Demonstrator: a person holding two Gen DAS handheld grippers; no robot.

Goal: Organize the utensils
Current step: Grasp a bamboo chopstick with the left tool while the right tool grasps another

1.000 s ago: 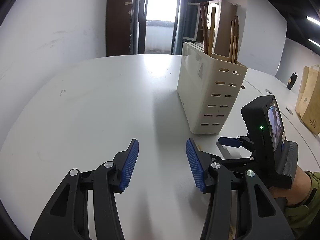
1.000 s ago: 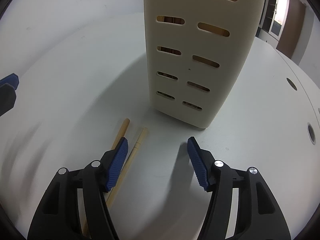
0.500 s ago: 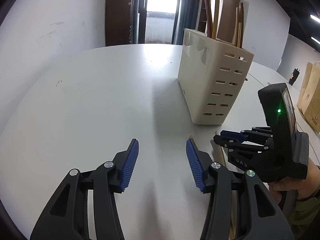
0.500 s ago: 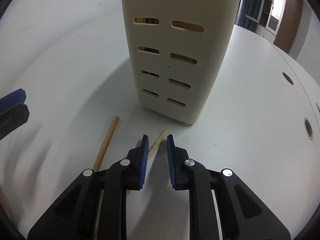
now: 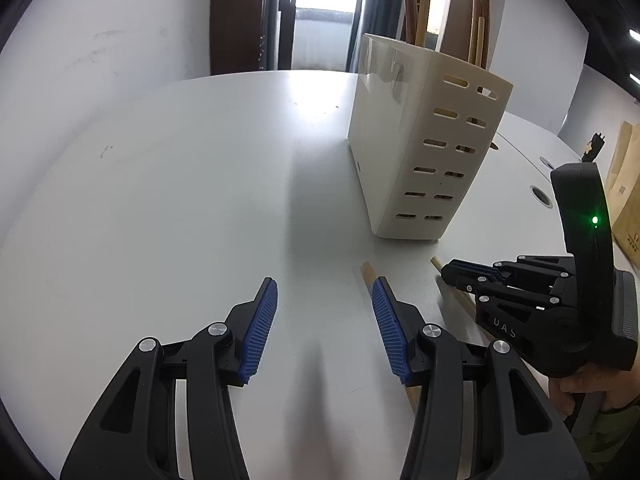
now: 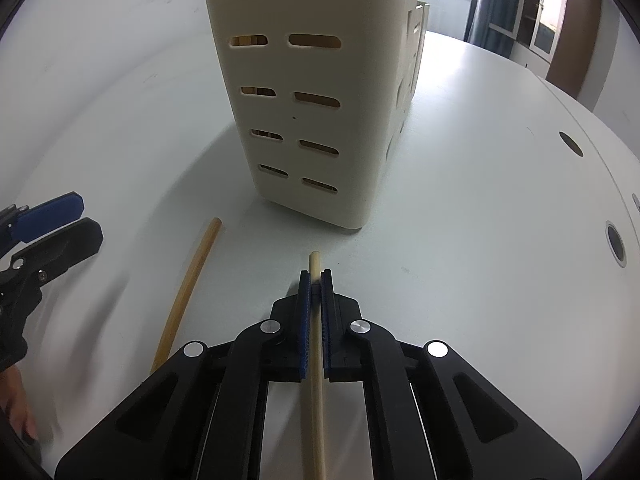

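Observation:
A cream slotted utensil holder (image 6: 312, 100) stands on the white table, with several wooden sticks (image 5: 424, 4) rising out of its top. My right gripper (image 6: 316, 280) is shut on a pale wooden chopstick (image 6: 316, 400) that runs lengthwise between its pads, with the tip just short of the holder's base. A second, darker chopstick (image 6: 188, 288) lies on the table to its left. My left gripper (image 5: 324, 292) hovers open over bare table with nothing between its fingers. That second chopstick (image 5: 367, 272) lies just outside its right finger. In the left wrist view the right gripper (image 5: 452, 274) is low at the right.
The white table (image 5: 180, 200) spreads wide to the left of the holder (image 5: 400, 152). Round cable holes (image 6: 614, 240) sit near the table's right edge. A brown paper bag (image 5: 628, 184) stands at the far right. A person's hand (image 5: 588, 388) grips the right tool.
My right gripper slid sideways over the pale chopstick and its jaws went from wide open to shut on it. The left gripper sank slightly toward the table, jaws unchanged.

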